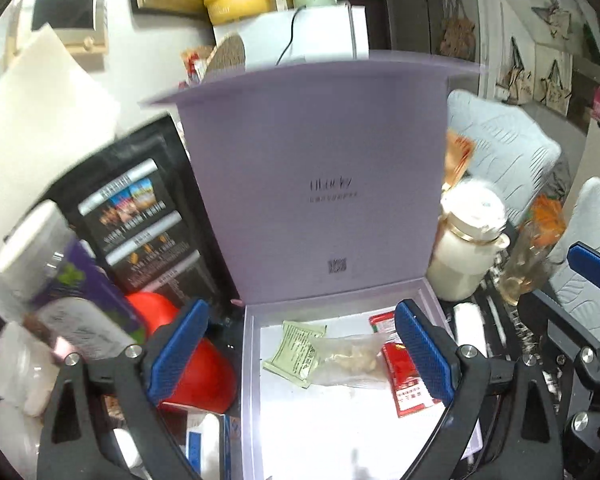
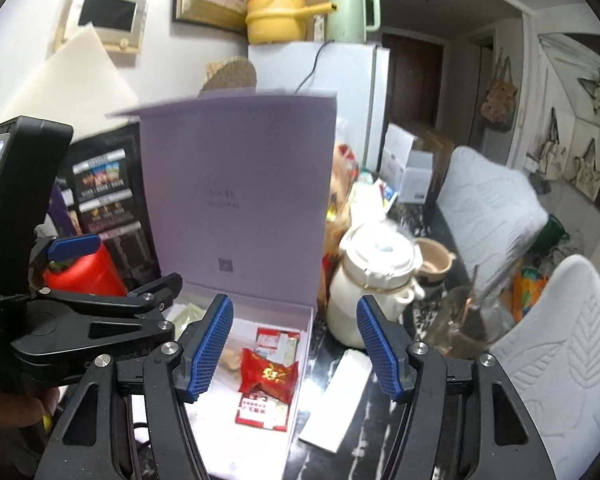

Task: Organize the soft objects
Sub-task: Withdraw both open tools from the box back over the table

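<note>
A lilac box (image 1: pixel 252 360) stands open on the table, its lid (image 1: pixel 316 184) upright at the back. Inside lie a green sachet (image 1: pixel 296 346), a clear snack bag (image 1: pixel 352 358) and a flat red packet (image 1: pixel 404 384). In the right wrist view the box (image 2: pixel 300 352) holds a red wrapped snack (image 2: pixel 269 374) on the flat red packet (image 2: pixel 264 412). My left gripper (image 1: pixel 300 356) is open and empty over the box. My right gripper (image 2: pixel 296 348) is open and empty at the box's right rim. The left gripper's fingers (image 2: pixel 76 246) show at the left.
A red bottle (image 1: pixel 204 368), a black printed pack (image 1: pixel 140 216) and a purple can (image 1: pixel 72 280) crowd the box's left. A white lidded jar (image 2: pixel 372 284), a glass (image 2: pixel 464 320) and a white packet (image 2: pixel 336 396) stand on its right. Padded chairs (image 2: pixel 492 208) are beyond.
</note>
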`<state>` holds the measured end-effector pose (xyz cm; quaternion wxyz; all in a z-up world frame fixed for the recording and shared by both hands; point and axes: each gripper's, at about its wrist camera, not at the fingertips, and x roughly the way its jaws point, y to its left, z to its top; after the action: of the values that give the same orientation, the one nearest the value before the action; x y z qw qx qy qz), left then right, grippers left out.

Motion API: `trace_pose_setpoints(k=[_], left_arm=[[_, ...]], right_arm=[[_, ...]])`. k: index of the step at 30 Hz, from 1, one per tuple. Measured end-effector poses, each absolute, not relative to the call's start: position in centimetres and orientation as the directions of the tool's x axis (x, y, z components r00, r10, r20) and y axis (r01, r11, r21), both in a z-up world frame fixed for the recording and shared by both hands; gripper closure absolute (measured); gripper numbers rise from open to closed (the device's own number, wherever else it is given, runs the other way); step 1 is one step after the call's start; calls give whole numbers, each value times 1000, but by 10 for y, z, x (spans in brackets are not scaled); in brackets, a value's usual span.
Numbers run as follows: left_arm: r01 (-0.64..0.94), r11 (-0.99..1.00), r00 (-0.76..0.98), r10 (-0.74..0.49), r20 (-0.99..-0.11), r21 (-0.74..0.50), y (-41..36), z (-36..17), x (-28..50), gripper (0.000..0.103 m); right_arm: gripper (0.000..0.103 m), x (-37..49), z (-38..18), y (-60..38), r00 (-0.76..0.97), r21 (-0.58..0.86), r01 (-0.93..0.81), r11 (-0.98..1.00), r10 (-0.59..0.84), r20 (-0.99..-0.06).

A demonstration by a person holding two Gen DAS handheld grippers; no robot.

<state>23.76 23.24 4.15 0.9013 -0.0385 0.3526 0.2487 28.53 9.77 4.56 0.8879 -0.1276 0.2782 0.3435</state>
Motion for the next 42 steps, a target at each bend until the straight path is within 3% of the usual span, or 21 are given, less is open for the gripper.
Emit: trace_pose_setpoints(k=[9,23,29,42], left_arm=[[-465,881,703,424,-571,81,201,93,195,7],[-413,910,825,388,-411,31,155,152,101,1],[-397,917,836,381,-394,46,141,154,73,0],[-354,933,847,351,-400,67,112,137,21,0]], right_arm=[[35,253,86,68,649,-34,-676,736,572,-502],[8,167,140,19,690,-68,-690,721,626,-363],[2,135,147,-4,706,-70,-678,732,622,-338],[1,80,134,-41,721,-65,-660,748,608,-333]])
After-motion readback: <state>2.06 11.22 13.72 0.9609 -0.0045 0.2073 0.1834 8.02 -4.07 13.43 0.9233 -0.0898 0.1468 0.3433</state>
